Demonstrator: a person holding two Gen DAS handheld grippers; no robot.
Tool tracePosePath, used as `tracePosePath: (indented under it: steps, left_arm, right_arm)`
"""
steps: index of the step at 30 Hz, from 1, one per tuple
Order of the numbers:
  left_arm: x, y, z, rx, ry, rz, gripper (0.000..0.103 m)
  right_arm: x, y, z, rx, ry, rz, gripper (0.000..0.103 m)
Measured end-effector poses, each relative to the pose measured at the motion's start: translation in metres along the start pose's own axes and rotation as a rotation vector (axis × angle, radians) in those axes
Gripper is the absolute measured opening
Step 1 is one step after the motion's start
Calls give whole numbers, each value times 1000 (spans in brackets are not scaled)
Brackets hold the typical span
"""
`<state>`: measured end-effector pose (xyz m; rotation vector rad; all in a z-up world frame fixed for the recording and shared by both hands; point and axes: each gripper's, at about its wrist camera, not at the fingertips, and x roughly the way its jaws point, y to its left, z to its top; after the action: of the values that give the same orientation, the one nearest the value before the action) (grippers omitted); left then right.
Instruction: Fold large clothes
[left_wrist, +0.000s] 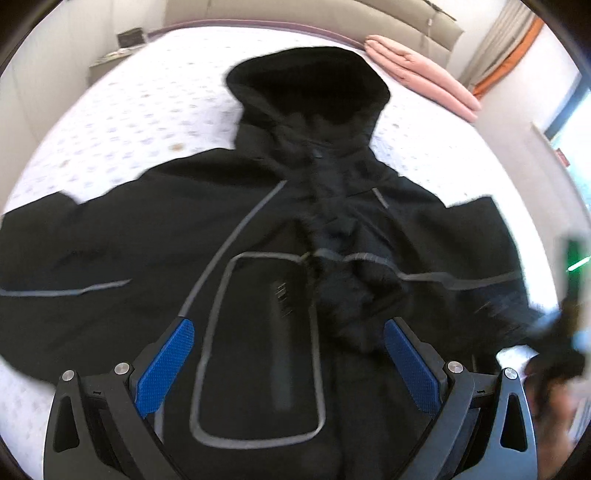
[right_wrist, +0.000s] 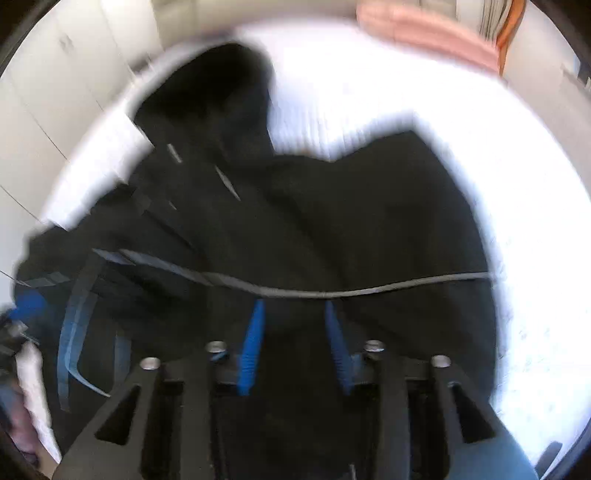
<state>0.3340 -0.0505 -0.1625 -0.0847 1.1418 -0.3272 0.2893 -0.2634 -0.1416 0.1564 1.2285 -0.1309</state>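
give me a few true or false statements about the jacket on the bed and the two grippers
1. The black jacket lies spread on the bed with its hood toward the headboard. True.
2. The left gripper has its fingers pinched shut on a sleeve. False: they stand wide apart above the jacket, nothing between the pads.
3. A folded pink item sits on the bed beyond the hood. True.
4. The jacket is plain black with no trim. False: grey strips run across it.
5. The right gripper shows a narrow gap between its fingers. True.
6. The bed is bare wood. False: it has a white, lightly patterned cover.
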Motion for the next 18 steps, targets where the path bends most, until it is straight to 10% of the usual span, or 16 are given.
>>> tracePosePath:
  steps: [6, 8, 11, 18]
  left_arm:
    - [45, -4, 19, -12, 66, -61, 94]
    - [59, -4, 22, -20, 83, -82, 79]
    - [77, -5, 27, -45, 127, -163, 28]
    - [35, -5, 29, -20, 5, -154, 22]
  right_arm:
    - [22, -25, -7, 126, 38, 131, 26]
    - [20, -31, -8, 136, 41, 143, 21]
    - [19, -30, -6, 118, 42, 144, 22]
    - [-12, -22, -8, 134, -13, 219, 30]
